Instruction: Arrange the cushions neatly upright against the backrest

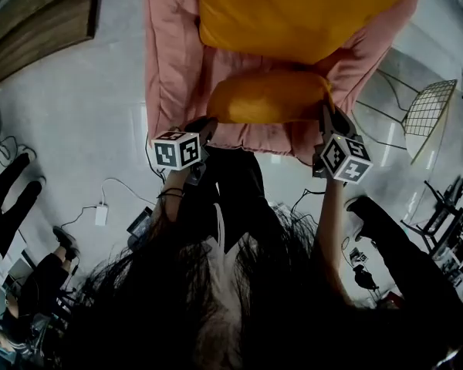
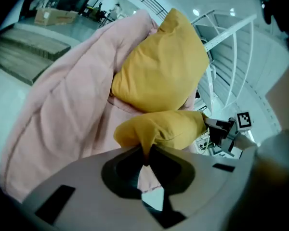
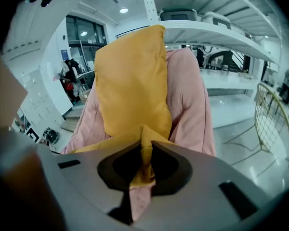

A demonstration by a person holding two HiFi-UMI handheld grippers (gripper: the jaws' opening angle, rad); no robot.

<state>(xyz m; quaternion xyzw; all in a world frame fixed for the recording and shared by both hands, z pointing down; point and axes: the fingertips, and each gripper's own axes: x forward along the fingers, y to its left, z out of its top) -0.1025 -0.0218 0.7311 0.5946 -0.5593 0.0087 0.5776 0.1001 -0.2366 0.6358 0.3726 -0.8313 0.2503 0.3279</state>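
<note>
A small yellow cushion [image 1: 268,97] lies across the seat of the pink sofa [image 1: 170,60]. A large yellow cushion [image 1: 301,10] leans upright against the backrest behind it. My left gripper [image 1: 208,123] is shut on the small cushion's left corner [image 2: 151,131], and the fabric is pinched between the jaws. My right gripper [image 1: 325,116] is shut on its right corner [image 3: 145,148]. The large cushion [image 2: 161,73] [image 3: 130,81] rises behind in both gripper views. The right gripper [image 2: 221,129] also shows in the left gripper view, at the cushion's far end.
A wire chair [image 1: 428,114] stands right of the sofa. A wooden platform [image 1: 31,21] lies at the far left. A white box with cables [image 1: 101,213] is on the floor, near people's black-clad legs [image 1: 8,191] [image 1: 390,233]. White shelving [image 3: 207,28] stands behind the sofa.
</note>
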